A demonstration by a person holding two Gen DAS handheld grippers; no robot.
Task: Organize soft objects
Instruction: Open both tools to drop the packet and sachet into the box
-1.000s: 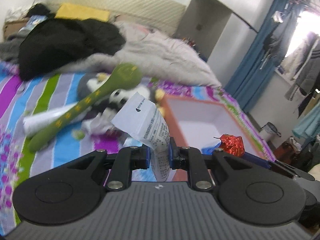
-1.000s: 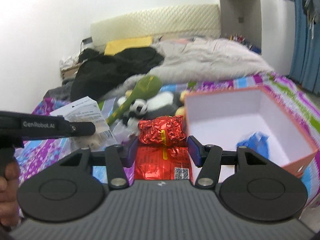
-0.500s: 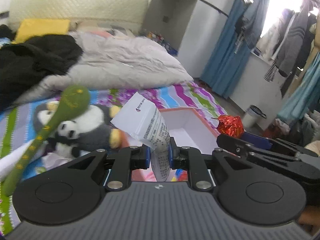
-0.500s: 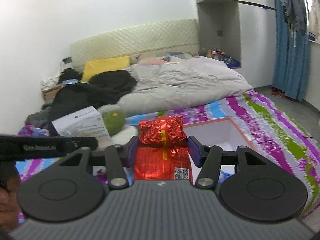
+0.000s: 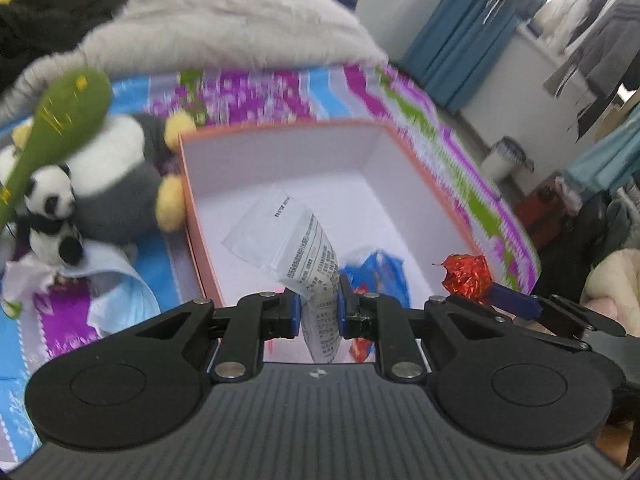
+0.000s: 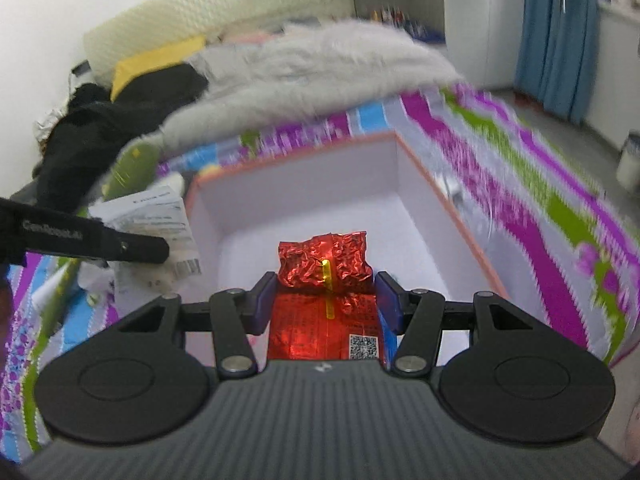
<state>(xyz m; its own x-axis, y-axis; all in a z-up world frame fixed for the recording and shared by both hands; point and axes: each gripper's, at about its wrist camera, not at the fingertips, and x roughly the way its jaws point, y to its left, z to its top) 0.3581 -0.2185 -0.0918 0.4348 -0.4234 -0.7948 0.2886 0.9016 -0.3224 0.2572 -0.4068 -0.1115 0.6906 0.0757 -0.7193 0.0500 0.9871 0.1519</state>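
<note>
The left gripper [image 5: 316,314] is clamped on a white printed packet [image 5: 296,248] at lower centre, above the orange-rimmed box [image 5: 188,200]. The right gripper [image 6: 326,300] pinches a red foil packet [image 6: 324,264], apparently over the same box [image 6: 448,208]. 2 plush toys [image 5: 100,184] lie at left.

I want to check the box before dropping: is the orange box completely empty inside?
No, a blue wrapper already lies on the floor of the orange box.
</note>
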